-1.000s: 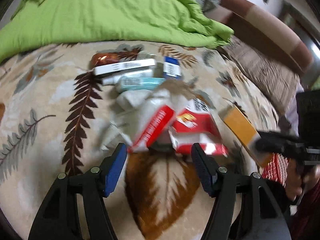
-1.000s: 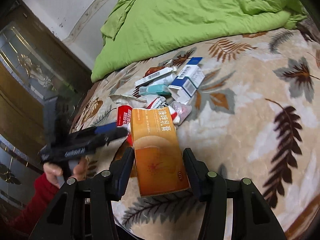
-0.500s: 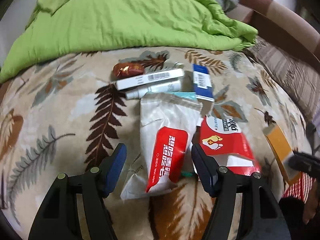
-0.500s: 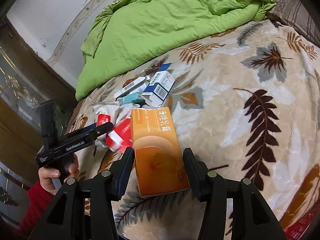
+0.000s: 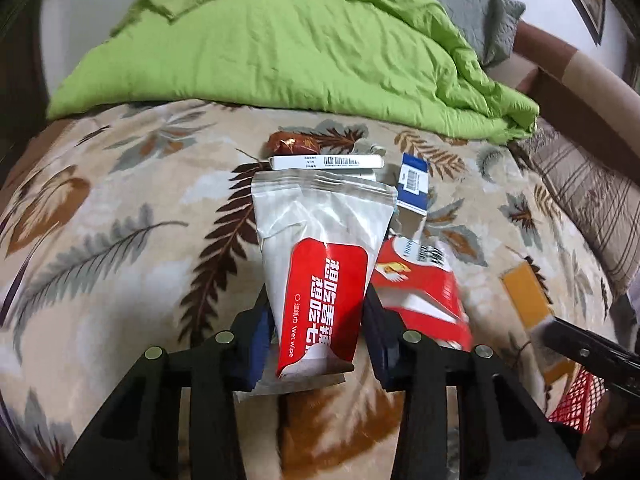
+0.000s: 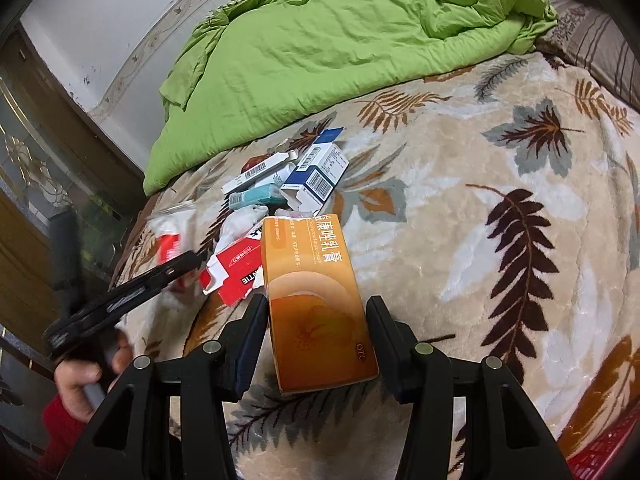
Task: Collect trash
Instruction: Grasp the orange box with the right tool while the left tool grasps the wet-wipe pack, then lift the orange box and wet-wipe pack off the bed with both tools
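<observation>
Two pieces of rubbish are in hand at once, one per gripper, which is probably why both tools hang low over the leaf-patterned blanket (image 6: 500, 208) and not over any bin. The left gripper (image 5: 318, 330) has its jaws closing around a wet-wipe packet (image 5: 320, 264); the packet stands lengthwise between the fingers, its red label at the pads and its crumpled silvery-white upper half jutting out past the fingertips. The pads look to be touching its sides, pinching it across its narrow width, so the soft film buckles slightly. Taking it by the stiffer labelled end likely keeps it from flopping.

The right gripper (image 6: 316, 344) is clamped on an orange carton (image 6: 320, 300), held by its long side walls with the printed face up; the near end sits between the pads and the far end, with a torn flap, reaches beyond the fingertips. It looks light, rigid and empty.

Ahead of the fingers lies the rest of the pile: a torn red-and-white carton (image 6: 236, 276) just to the left of the orange one, a blue-and-white box (image 6: 316, 172) further out, a long white barcoded box (image 5: 326, 161), a teal packet (image 6: 256, 196) and a brown wrapper (image 5: 290, 144) near the green duvet (image 5: 300, 52). A red mesh basket (image 5: 572, 408) shows beyond the left gripper's right finger, perhaps the place the trash goes.
</observation>
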`<state>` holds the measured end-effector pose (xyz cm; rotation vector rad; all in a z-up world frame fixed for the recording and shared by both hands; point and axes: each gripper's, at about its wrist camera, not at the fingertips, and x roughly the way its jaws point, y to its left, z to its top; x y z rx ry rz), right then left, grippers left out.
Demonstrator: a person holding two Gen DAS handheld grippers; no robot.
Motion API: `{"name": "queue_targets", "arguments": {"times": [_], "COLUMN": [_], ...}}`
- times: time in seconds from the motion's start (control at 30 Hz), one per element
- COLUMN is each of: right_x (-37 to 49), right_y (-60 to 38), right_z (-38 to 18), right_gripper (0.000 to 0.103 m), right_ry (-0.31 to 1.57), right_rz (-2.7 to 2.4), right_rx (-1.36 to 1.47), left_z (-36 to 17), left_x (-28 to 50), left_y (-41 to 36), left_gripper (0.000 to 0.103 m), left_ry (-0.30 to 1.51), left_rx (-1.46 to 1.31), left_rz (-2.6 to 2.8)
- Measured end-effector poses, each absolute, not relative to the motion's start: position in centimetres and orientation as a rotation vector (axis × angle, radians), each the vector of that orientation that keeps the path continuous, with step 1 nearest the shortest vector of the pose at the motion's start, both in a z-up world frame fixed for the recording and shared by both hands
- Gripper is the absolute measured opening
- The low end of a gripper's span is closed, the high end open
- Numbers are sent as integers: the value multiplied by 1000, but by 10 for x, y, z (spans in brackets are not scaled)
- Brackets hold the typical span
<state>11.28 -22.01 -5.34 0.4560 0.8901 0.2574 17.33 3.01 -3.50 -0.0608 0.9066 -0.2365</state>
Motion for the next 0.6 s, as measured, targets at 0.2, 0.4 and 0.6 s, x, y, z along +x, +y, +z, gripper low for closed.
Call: {"name": "queue_targets", "arguments": {"times": [0.2, 0.4, 0.6], "right_x": [112, 110, 108], "right_y": [-214, -207, -209], "right_z": [-49, -43, -42], "right_gripper": [55, 55, 55], "right_ry": [871, 830, 824], "right_rz": [234, 232, 224], "right_rx": [416, 387, 392], "left_z": [-30, -29, -34], "left_x": [134, 117, 114], "left_y": [23, 7, -5], "left_gripper": [40, 40, 40], "left_ry": [862, 806, 785], "left_rx": [-82, -25, 48], "left_rz": [-158, -108, -90]}}
